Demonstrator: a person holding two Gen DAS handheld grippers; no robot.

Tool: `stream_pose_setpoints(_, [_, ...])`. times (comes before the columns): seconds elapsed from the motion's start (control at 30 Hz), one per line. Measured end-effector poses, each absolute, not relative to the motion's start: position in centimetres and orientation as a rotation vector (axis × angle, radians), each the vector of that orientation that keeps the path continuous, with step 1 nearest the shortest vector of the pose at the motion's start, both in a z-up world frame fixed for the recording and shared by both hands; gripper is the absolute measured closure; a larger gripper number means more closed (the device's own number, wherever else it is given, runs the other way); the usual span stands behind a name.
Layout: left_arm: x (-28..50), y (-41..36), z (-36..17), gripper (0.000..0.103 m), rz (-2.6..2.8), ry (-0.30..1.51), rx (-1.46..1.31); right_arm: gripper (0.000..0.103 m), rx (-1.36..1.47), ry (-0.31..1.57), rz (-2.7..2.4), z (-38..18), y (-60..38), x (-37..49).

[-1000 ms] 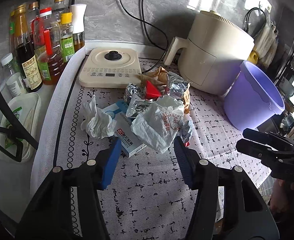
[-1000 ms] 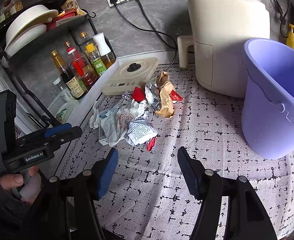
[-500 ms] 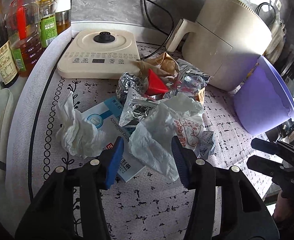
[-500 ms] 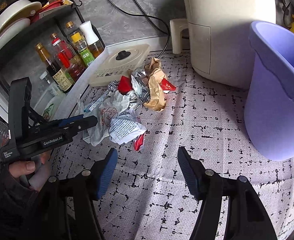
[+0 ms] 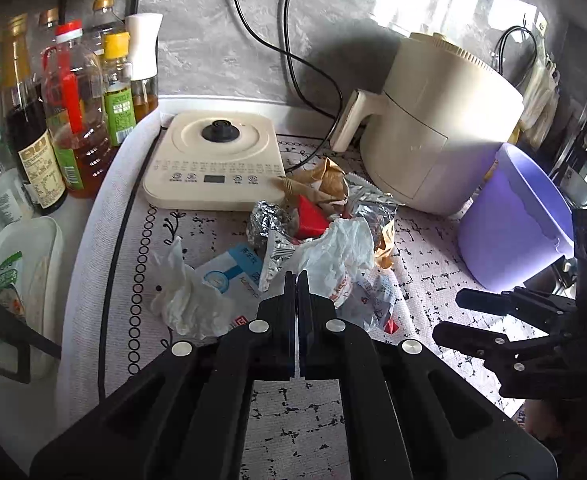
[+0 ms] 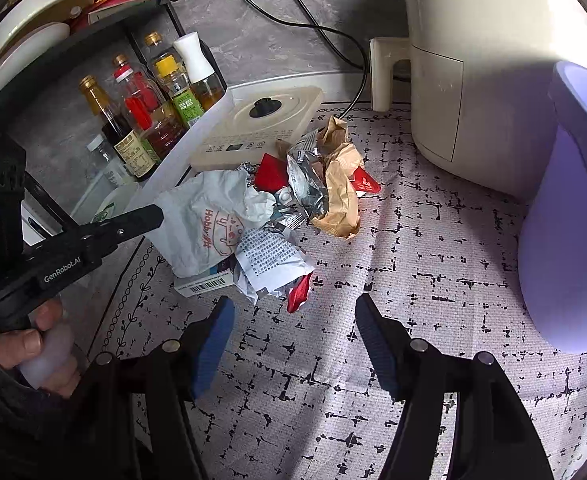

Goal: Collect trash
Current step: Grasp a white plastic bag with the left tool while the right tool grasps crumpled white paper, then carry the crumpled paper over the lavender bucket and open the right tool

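Observation:
A heap of trash lies on the patterned mat: a white paper bag [image 5: 333, 256] [image 6: 205, 224], a crumpled tissue [image 5: 181, 300], a blue-and-white box [image 5: 229, 268], a foil ball [image 5: 265, 220], brown paper [image 6: 339, 196], a silver foil bag [image 6: 305, 184] and a red sachet [image 6: 299, 292]. My left gripper [image 5: 296, 280] [image 6: 155, 213] is closing tight, pinching the near edge of the white paper bag. My right gripper [image 6: 293, 308] [image 5: 447, 316] stands open just short of the heap, nothing between its fingers. A purple bucket [image 5: 509, 232] [image 6: 565, 220] stands to the right.
A cream induction cooker [image 5: 217, 160] and a cream air fryer [image 5: 433, 128] stand behind the heap, their cables running up the wall. Sauce bottles [image 5: 73, 120] and a dish rack [image 6: 33, 32] crowd the left. A hand [image 6: 41, 348] holds the left gripper.
The left gripper went forward over the white paper bag, drew back a little and snapped shut at its near edge. The right gripper came lower and nearer the heap, still open.

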State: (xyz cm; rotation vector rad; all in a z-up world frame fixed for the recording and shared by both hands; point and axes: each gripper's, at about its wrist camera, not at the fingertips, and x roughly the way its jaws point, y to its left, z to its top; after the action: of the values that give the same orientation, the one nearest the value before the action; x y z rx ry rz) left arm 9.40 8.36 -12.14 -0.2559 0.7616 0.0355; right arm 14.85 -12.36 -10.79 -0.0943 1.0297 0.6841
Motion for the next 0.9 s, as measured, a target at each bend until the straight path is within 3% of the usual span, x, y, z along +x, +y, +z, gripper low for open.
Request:
stream_pose_setpoints(0.3, [6.6,10.8,-11.1,0.101,0.124,0.737,-0.293,0.040,-0.146,1.024,0.756,-11.2,-8.8,15.8])
stream_pose_setpoints(0.4, [6.2,11.3,-10.8,0.101,0.160,0.725,-0.294,0.025,-0.148,1.024,0.765,-11.5,-8.1,16.3])
stream_pose_setpoints(0.57, [5.1,11.9,-10.0,0.101,0.185,0.680,-0.319,0.022,-0.226,1.017,0.761,-12.6,-6.7,16.8])
stream_pose_setpoints(0.63, [4.7,11.7,-10.0,0.101,0.188,0.680,-0.316,0.042,-0.246,1.037,0.763,-13.3,-6.5,16.9])
stream_pose_setpoints(0.67, [4.5,11.7,-10.0,0.101,0.189,0.680,-0.315,0.067,-0.243,1.067,0.775,-13.6,-6.4,17.0])
stream_pose_setpoints(0.9, [3.8,11.0,-9.4,0.101,0.186,0.668,-0.313,0.073,-0.209,1.028,0.783,-11.6,-8.7,15.7])
